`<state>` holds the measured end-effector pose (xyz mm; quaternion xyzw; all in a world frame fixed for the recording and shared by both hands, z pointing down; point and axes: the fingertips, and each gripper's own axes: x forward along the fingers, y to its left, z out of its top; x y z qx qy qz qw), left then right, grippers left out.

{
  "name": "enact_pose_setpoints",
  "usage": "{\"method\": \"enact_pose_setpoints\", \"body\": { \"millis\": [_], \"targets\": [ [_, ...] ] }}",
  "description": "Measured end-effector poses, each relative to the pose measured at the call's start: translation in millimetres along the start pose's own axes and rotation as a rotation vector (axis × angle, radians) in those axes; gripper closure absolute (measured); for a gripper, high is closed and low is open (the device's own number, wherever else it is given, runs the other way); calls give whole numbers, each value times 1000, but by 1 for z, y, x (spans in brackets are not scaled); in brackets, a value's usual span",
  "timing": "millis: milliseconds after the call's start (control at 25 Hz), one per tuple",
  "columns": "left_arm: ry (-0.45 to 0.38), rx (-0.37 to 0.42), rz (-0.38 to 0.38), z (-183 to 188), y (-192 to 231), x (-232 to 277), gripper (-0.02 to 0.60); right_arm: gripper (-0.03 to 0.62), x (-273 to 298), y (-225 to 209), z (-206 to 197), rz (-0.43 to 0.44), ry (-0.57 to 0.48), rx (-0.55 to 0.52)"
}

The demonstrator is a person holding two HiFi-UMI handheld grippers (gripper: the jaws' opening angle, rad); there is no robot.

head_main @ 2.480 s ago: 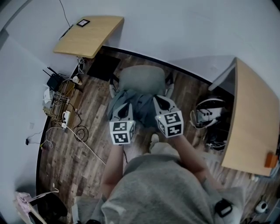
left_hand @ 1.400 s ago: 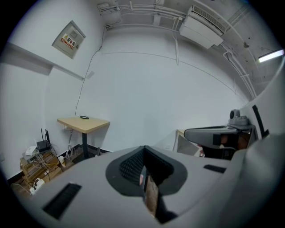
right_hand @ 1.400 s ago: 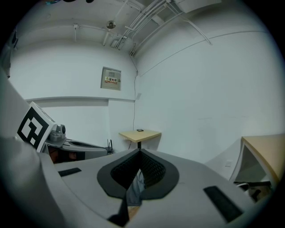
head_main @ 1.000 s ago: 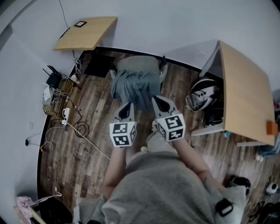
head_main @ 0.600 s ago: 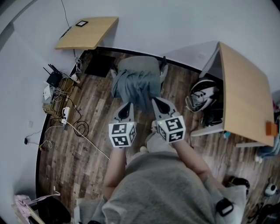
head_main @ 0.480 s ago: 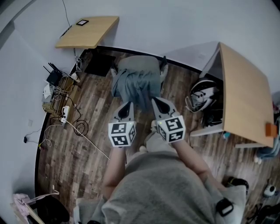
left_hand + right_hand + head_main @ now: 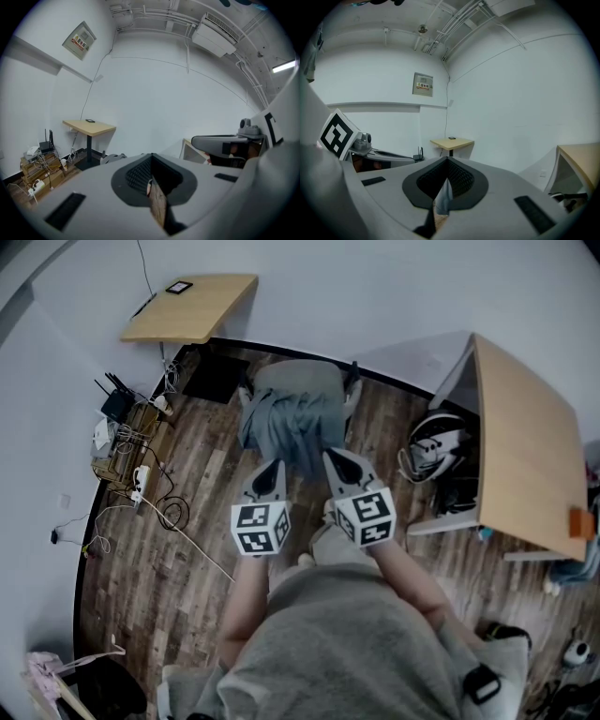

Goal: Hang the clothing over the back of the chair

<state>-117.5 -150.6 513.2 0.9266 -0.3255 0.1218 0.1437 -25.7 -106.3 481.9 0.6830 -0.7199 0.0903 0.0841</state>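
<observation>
A blue-grey piece of clothing (image 7: 289, 430) lay draped over the back of a grey chair (image 7: 298, 379), its folds hanging down the side nearer the person. Just short of its lower edge hovered the left claw (image 7: 273, 471) and the right claw (image 7: 334, 461), side by side — each with its jaws pressed together and gripping nothing. The hanging looked all but done. To finish well, the claws should draw straight back, clear of the cloth, so no fold snags and slides off; if the drape seemed lopsided, a gentle tug at the hem would balance it. Wooden floor (image 7: 187, 521) surrounded the chair.
</observation>
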Motion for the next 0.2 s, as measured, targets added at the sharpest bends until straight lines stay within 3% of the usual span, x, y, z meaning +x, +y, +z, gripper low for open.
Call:
{"method": "enact_pose_setpoints", "body": {
  "millis": [200],
  "targets": [
    [-1,-4,-3,1,-1,3,581,595,2,-2,1,0,-5,-1]
  ]
}}
